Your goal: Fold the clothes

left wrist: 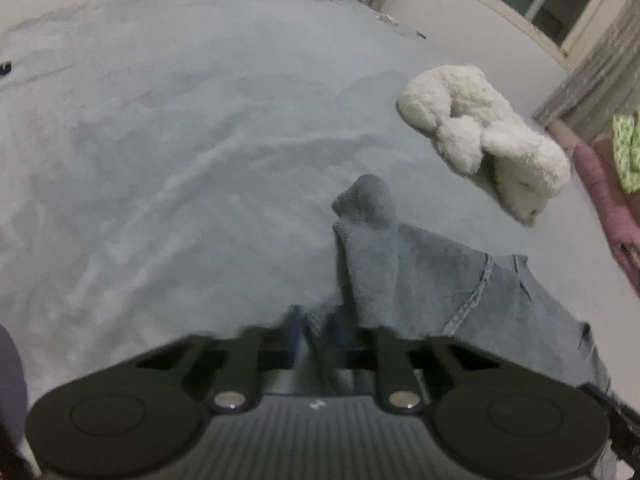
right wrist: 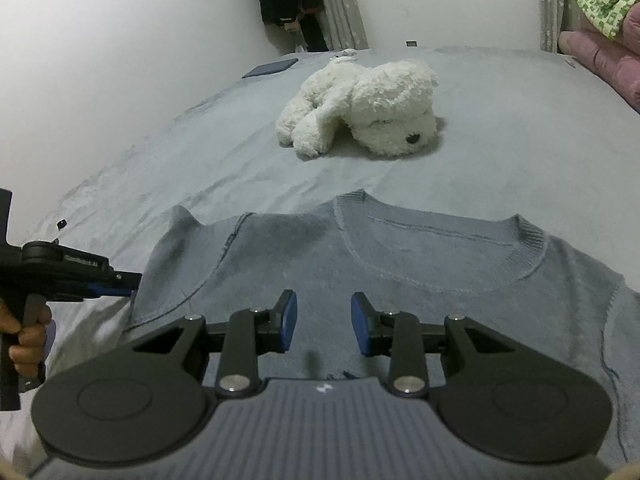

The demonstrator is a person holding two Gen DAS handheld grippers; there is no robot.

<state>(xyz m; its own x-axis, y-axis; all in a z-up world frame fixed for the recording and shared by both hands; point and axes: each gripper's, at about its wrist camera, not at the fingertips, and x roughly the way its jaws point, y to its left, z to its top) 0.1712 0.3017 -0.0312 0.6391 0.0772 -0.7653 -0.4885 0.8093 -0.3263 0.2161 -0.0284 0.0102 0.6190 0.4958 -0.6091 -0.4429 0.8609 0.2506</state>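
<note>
plush dog [right wrist: 360, 108] beyond sweater [right wrist: 400, 280], right claw [right wrist: 324, 328] apart, left claw [left wrist: 316, 336] seemingly clamping sweater

My left claw [left wrist: 316, 336] is closed: fingers drawn together at the centre line, blue pads nearly hidden and blurred in the left wrist view. It pinches a fold of the sweater [right wrist: 400, 280]. From the right wrist view the left claw [right wrist: 128, 282] points in from the left, level, and my left hand [right wrist: 28, 328] wraps its pistol grip, fingers curled around the handle. My right claw [right wrist: 324, 326] hangs above the cloth with jaws parted, blue pads [right wrist: 289, 320] facing each other across a clear gap, gripping nothing.
</note>
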